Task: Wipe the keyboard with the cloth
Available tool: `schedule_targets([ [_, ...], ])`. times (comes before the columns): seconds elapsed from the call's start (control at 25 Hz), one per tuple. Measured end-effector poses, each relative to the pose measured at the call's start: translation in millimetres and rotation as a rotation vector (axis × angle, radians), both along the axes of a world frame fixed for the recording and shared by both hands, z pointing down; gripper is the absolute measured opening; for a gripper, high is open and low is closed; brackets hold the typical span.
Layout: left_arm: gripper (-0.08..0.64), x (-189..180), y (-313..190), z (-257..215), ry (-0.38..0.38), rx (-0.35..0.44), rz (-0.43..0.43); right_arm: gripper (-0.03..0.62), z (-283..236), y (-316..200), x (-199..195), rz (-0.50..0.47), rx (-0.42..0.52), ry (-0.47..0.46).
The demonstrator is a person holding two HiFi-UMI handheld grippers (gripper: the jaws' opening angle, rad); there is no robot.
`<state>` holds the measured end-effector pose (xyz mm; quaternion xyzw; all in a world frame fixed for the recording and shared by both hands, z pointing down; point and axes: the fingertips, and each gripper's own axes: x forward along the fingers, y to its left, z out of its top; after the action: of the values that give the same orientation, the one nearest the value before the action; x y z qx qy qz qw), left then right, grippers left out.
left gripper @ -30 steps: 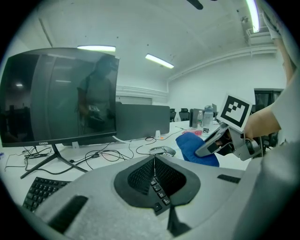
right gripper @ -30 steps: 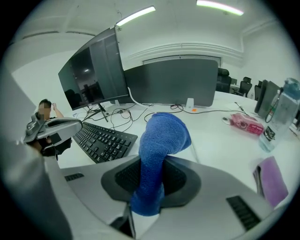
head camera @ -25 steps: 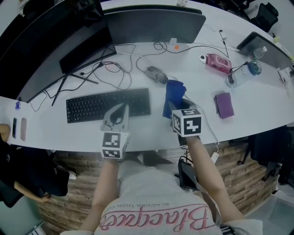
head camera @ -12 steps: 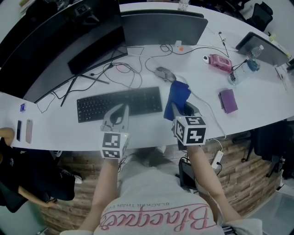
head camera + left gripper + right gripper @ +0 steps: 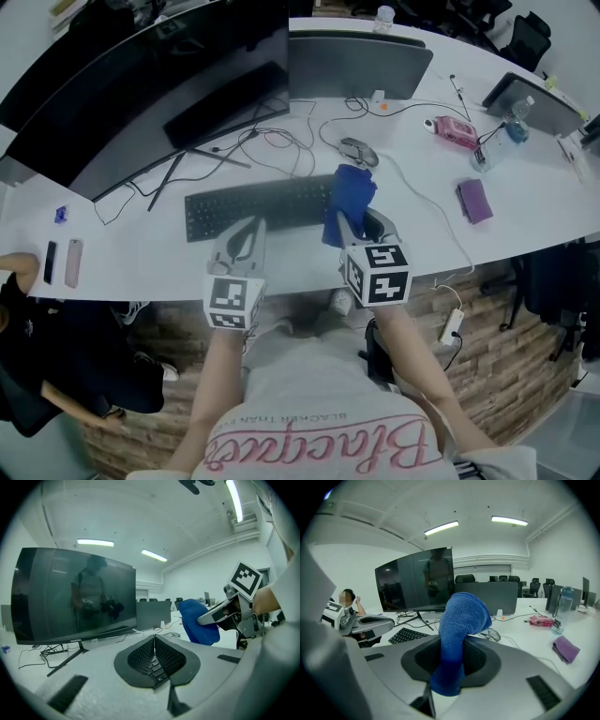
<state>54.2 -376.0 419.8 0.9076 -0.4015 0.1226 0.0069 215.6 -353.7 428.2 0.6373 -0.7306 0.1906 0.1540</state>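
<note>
Head view: a second ago the blue cloth (image 5: 349, 199) hung clear of the black keyboard (image 5: 253, 210); now it has closed in over the keyboard's right end, so I'd say wiping is about to start. The keyboard's long axis runs left to right, keys up.

Left gripper view: the left gripper (image 5: 154, 641) has its jaws together on nothing, just over the near keys.

Right gripper view: the right gripper (image 5: 452, 656) is clamped on the cloth, which stands up and flops over
</note>
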Motion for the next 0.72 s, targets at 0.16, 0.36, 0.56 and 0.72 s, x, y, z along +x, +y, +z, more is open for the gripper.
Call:
schedule_targets([
  [0.16,0.005,-24.5,8.6,-14.3,0.024,0.042,0.009,0.092,-12.5,8.2,-34.9,-0.026,0.051,0.015],
  [0.36,0.005,-48.1,18.0,-33.7,0.045,0.101,0.029,0.092,-27.3,18.4,-73.0,-0.057,0.113,0.07],
  [0.56,0.005,-65.1,33.6,-57.5,0.09,0.165,0.063,0.092,-52.7,29.8,-111.8,-0.087,0.241,0.094],
  [0.72,0.005,-75.5,50.0,-69.5,0.118,0.204,0.097,0.092,-72.5,42.0,-135.1,-0.09,0.343,0.147],
])
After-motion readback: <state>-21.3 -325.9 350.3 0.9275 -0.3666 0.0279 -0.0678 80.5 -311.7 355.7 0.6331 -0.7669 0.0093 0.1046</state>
